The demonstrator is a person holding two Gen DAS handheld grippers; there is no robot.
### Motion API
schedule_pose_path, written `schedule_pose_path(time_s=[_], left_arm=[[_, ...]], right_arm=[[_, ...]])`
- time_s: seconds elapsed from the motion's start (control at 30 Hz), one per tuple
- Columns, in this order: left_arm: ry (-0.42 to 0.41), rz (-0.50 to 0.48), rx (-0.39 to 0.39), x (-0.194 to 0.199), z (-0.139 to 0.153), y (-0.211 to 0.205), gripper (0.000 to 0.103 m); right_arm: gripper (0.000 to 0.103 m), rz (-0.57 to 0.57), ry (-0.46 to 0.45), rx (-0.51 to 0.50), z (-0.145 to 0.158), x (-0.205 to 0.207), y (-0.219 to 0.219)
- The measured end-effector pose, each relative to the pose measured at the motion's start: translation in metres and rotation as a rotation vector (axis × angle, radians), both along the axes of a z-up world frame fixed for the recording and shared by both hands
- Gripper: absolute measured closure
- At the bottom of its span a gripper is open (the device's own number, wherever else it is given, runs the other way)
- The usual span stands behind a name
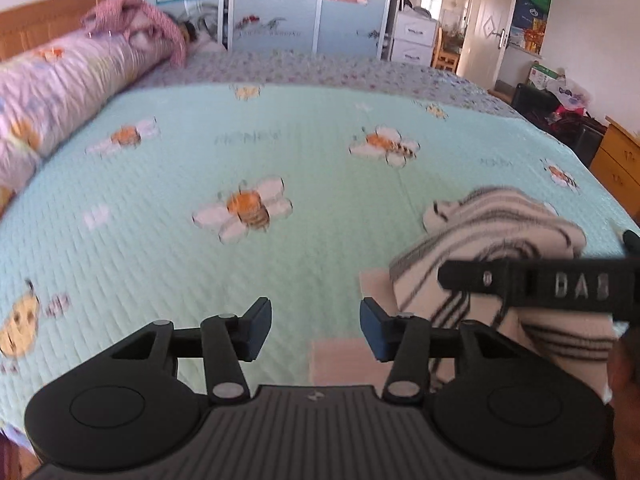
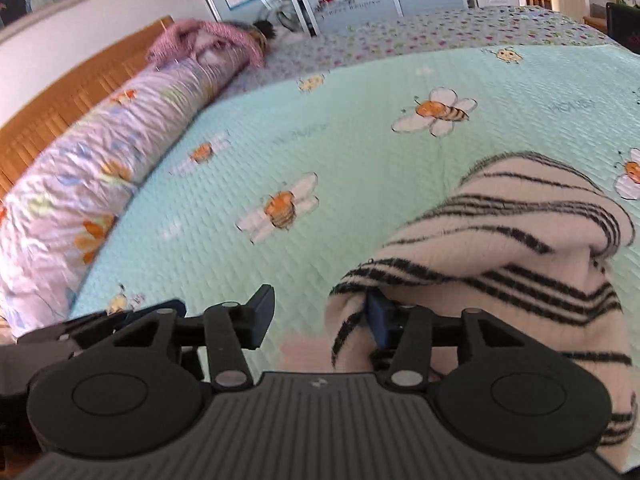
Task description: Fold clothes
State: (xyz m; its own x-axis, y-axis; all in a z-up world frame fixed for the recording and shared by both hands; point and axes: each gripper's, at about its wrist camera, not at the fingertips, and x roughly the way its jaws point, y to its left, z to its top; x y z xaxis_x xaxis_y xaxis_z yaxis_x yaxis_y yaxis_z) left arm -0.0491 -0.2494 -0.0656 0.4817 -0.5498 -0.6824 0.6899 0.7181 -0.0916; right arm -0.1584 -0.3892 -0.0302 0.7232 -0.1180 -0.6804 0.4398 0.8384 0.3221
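so the left gripper (image 1: 316, 328) is hanging over bare quilt with its jaws partly apart and nothing between the blue pads. the striped sweater (image 1: 492, 248) sits off at about 3 o'clock from it in the left wrist view, bunched in a heap near the right edge of the bed, with the other tool crossing in front of it. the right gripper (image 2: 320, 320) is also partly open, and here the sweater (image 2: 500, 256) is draped over its right finger at roughly 2 o'clock, the fuzzy hem wrapping the pad. the left pad is clear of it, so i'd say it's not pinched, just hooked.

my guess on handling: a soft, fluffy knit, light, floppy, zero stiffness, it'll sag and stretch wherever it's lifted. not slippery, the nap should grab the pads fine. best hold is probably a hem or shoulder edge, one layer, each side, then spread it flat first.

the surface is a mint quilt with bees (image 1: 248, 168), soft and textured, so cloth will drag a bit. a long floral bolster (image 2: 80, 184) runs at 9 to 10 o'clock along a wooden headboard (image 2: 72, 92), a wardrobe (image 1: 280, 8) is at 12, and a wooden dresser (image 1: 616, 160) is at 3.
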Motion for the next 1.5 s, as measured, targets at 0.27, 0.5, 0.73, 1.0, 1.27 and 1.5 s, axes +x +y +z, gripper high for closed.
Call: schedule_pose_path(time_s=[0.27, 0.5, 0.73, 1.0, 1.27, 1.5], left_arm=[[-0.011, -0.070, -0.001, -0.022, -0.001, -0.003, 0.048], [-0.031, -0.131, 0.028, -0.032, -0.009, -0.019, 0.046], [-0.049, -0.188, 0.061, -0.048, -0.012, -0.042, 0.043], [-0.073, -0.214, 0.097, -0.054, -0.017, -0.078, 0.039], [-0.075, -0.216, 0.154, -0.053, -0.035, -0.111, 0.039], [-0.104, -0.227, 0.158, -0.064, -0.033, -0.111, 0.039]], right_arm=[[0.043, -0.026, 0.012, -0.038, 0.003, -0.014, 0.006], [0.043, -0.041, 0.028, -0.072, 0.004, -0.029, 0.002], [0.043, -0.094, 0.040, -0.098, 0.004, -0.048, -0.014], [0.041, -0.142, 0.060, -0.172, 0.004, -0.067, -0.029], [0.036, -0.259, 0.079, -0.109, -0.025, -0.096, -0.075], [0.025, -0.323, 0.089, 0.065, -0.080, -0.113, -0.116]])
